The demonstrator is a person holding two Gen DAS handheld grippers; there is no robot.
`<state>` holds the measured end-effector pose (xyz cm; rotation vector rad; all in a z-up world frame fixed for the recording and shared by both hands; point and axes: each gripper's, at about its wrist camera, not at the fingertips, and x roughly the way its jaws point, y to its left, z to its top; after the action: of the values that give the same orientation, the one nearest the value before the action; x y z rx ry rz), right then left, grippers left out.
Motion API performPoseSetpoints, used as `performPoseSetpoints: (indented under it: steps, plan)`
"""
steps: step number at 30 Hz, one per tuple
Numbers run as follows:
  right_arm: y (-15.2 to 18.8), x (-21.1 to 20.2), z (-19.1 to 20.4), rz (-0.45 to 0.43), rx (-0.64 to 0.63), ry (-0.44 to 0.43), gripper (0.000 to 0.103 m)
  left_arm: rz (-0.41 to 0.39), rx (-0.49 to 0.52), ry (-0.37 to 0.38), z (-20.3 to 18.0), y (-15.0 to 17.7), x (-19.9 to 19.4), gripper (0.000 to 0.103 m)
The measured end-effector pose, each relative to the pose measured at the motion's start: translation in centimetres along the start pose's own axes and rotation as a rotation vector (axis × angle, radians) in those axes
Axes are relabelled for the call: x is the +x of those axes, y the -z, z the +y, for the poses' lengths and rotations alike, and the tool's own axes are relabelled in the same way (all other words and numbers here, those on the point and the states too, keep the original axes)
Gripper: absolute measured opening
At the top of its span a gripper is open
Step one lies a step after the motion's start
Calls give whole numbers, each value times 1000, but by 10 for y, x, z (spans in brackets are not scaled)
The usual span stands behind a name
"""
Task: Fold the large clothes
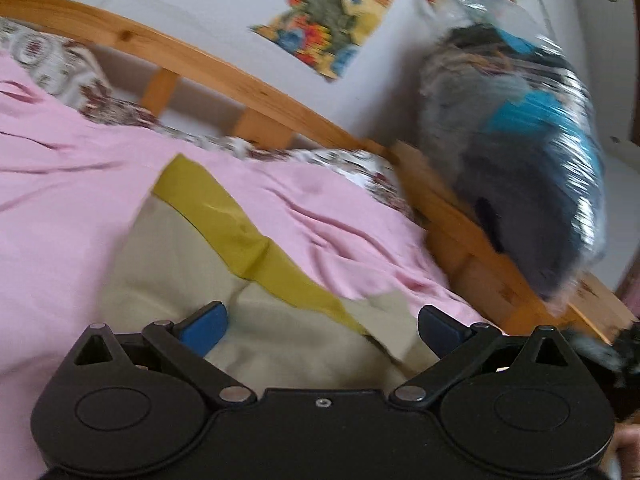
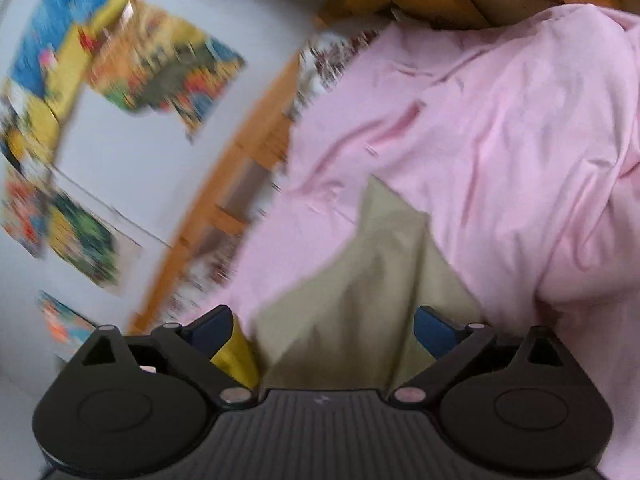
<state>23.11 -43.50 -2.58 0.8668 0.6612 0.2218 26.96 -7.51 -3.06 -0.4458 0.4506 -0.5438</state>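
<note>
A beige garment (image 1: 176, 264) with an olive-yellow band (image 1: 240, 236) lies on a pink sheet (image 1: 72, 184) on the bed. My left gripper (image 1: 322, 330) is open just above the garment, its blue pads wide apart with beige cloth lying between them. In the right wrist view the same beige garment (image 2: 360, 280) runs between the spread pads of my right gripper (image 2: 324, 330), which is open. A bit of the olive-yellow band (image 2: 236, 356) shows by its left finger. Both views are motion-blurred.
A wooden bed rail (image 1: 224, 76) runs along a white wall with colourful posters (image 1: 320, 20). A plastic-wrapped bundle of grey and blue cloth (image 1: 520, 152) sits on the rail at right. A floral cover (image 1: 52, 64) edges the pink sheet. Bunched pink bedding (image 2: 520, 140) rises at right.
</note>
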Motion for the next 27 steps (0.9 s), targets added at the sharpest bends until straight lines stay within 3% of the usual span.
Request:
performPoseSetpoints:
  steps: [2,3,4,7,10,13,16,18,21,25,27]
  plan:
    - [6,2,-1,4,-38,19,64,26,34,56,-11,6,5,101]
    - [9,2,-1,-1,-69,34,41,38,68,69,-19,9,8,101]
    - [10,0,0,-13,-98,37,26,57,114,97,-28,13,12,101]
    - [8,-11,2,-83,-187,1,7,112,176,173,-44,24,23,101]
    - [6,-14,8,-122,-304,0,5,161,197,243,-59,39,39,101]
    - [9,-4,2,-111,-371,78,4,228,255,276,-74,58,54,101]
    - [14,5,-19,-76,-332,107,4,254,345,279,-89,72,56,99]
    - [17,6,-26,-66,-321,106,4,241,302,302,-88,64,49,98]
    - [21,4,-23,-67,-345,117,4,171,168,301,-79,40,27,99]
    - [23,5,-21,-65,-351,125,4,-29,98,182,-60,9,-16,102]
    - [22,5,-20,-65,-354,131,4,-98,106,78,-51,-1,-34,102]
